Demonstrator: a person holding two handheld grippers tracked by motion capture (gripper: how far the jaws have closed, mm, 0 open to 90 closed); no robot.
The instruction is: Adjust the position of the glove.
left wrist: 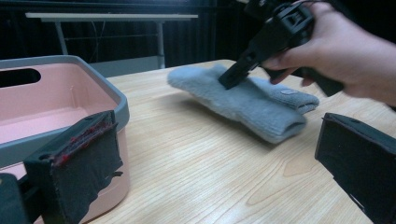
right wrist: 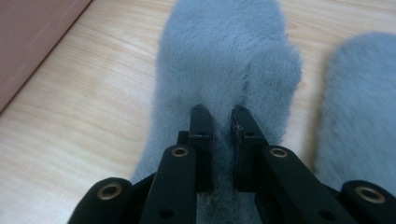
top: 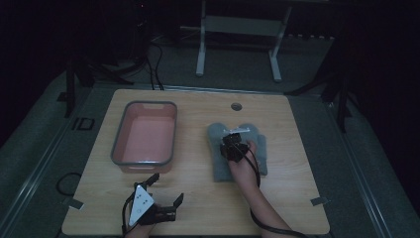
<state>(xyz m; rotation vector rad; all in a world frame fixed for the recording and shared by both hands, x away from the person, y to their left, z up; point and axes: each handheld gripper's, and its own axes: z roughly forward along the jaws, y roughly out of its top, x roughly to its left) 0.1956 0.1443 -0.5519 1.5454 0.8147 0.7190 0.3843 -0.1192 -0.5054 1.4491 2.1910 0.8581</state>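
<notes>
While the right claw (top: 236, 140) presses down on the left grey mitten (right wrist: 224, 70), its two jaws stand close together with a narrow ridge of the mitten's fleece pinched between them, as the right gripper view shows. That mitten lies flat on the wooden worktop (top: 198, 198), to the right of the pink basin (top: 144, 136) and well apart from it, with bare wood between the two. A second grey mitten (right wrist: 362, 107) lies just beside the first, on the side away from the basin; in the right gripper view a thin strip of worktop separates them, while from the high view the pair reads as one grey patch. The person's right hand (left wrist: 336, 46) grips the claw's body from above, and a black cable trails back along the forearm.

The left claw (top: 166, 191) sits near the basin's near-right corner, at the front edge of the worktop, with its jaws spread wide apart and nothing between them. In the left gripper view one jaw stands right in front of the basin's grey rim (left wrist: 100, 79), the other far off at the opposite side, and the mittens lie beyond across open wood. The basin is pink inside with a handle slot in its end wall.
</notes>
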